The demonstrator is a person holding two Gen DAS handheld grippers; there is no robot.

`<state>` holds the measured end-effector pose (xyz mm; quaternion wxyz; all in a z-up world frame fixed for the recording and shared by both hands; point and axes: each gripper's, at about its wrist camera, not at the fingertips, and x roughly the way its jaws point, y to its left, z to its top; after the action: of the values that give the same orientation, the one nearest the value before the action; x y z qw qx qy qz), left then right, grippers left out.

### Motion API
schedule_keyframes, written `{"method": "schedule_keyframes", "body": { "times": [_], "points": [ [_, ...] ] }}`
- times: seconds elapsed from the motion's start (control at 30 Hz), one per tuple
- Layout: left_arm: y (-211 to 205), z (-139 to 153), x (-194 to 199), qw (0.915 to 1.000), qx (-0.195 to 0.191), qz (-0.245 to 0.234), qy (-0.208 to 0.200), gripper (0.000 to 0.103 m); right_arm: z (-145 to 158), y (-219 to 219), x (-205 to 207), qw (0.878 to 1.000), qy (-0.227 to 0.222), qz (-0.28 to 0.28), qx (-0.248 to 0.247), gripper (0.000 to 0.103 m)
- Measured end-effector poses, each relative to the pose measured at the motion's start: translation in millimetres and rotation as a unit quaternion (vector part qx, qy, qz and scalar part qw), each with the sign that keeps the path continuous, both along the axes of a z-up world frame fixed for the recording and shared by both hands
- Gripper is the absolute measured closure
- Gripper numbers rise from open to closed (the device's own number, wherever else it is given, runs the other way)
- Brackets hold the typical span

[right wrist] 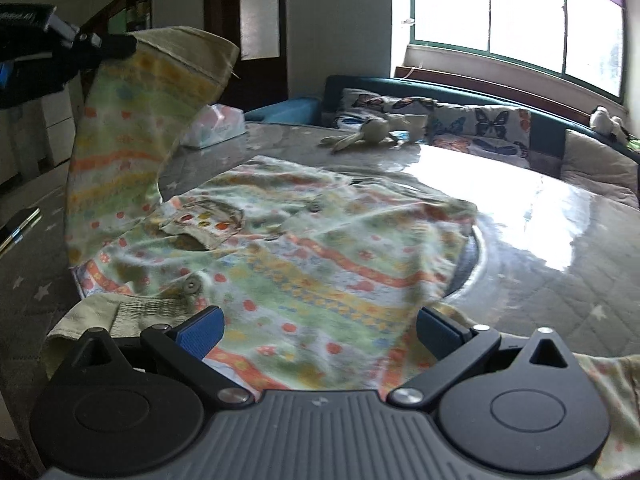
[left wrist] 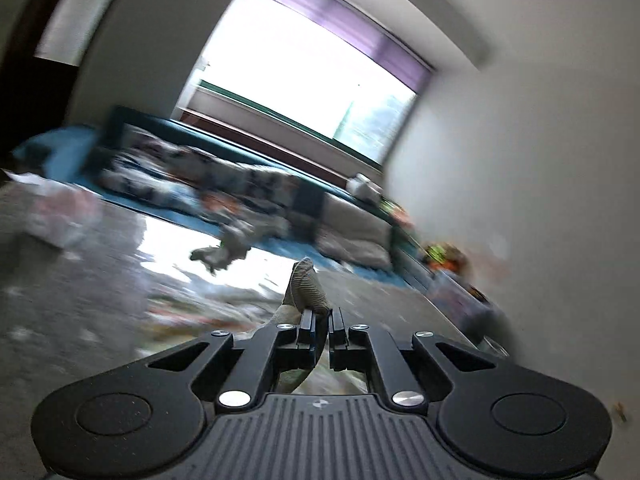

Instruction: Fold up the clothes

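I see a pale green garment (right wrist: pixel 304 240) banded with orange, yellow and blue stripes and red dots, its ribbed cuff (left wrist: pixel 306 286) beige. My grippers are black with blue pads (right wrist: pixel 202 330). The cushions (right wrist: pixel 472 122) carry butterflies; the blind (left wrist: pixel 340 24) is purple.

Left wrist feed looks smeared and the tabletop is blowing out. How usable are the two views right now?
Left wrist view: heavy motion blur on sofa and table; only the left gripper, shut on the ribbed cuff, is sharp; window overexposed. Right wrist view: mostly sharp, patterned garment readable, window glare washes out the table far right; fisheye bends edges.
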<state>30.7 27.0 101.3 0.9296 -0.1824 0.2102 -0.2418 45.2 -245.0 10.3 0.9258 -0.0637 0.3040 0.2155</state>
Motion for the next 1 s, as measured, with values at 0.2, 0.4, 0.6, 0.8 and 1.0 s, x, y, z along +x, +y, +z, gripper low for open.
{"method": "schedule_keyframes", "body": {
  "times": [0.2, 0.4, 0.6, 0.8, 1.0],
  "points": [
    [-46.0, -29.1, 6.8, 0.997, 0.025, -0.062, 0.039, 0.097, 5.8, -20.8, -4.8, 1.0, -0.007, -0.029, 0.007, 0.0],
    [-65.3, -61.1, 4.7, 0.9885, 0.055, -0.111, 0.087, 0.094, 11.7, -38.1, -5.5, 0.998, -0.01, -0.057, 0.015, 0.0],
    [-59.5, -75.7, 3.6, 0.9826, 0.072, -0.135, 0.105, 0.077, 23.4, -38.5, -1.9, 0.997, -0.019, -0.063, 0.034, 0.0],
    [-29.3, -74.2, 1.3, 0.9871, 0.106, -0.083, 0.087, 0.069, 30.0, -21.4, 1.1, 0.998, -0.014, -0.033, 0.045, 0.003],
    [15.7, -78.6, 13.7, 0.9837, 0.148, 0.034, 0.096, 0.069, 14.1, -1.1, 8.1, 0.999, 0.029, 0.001, 0.046, 0.019]
  ]
}}
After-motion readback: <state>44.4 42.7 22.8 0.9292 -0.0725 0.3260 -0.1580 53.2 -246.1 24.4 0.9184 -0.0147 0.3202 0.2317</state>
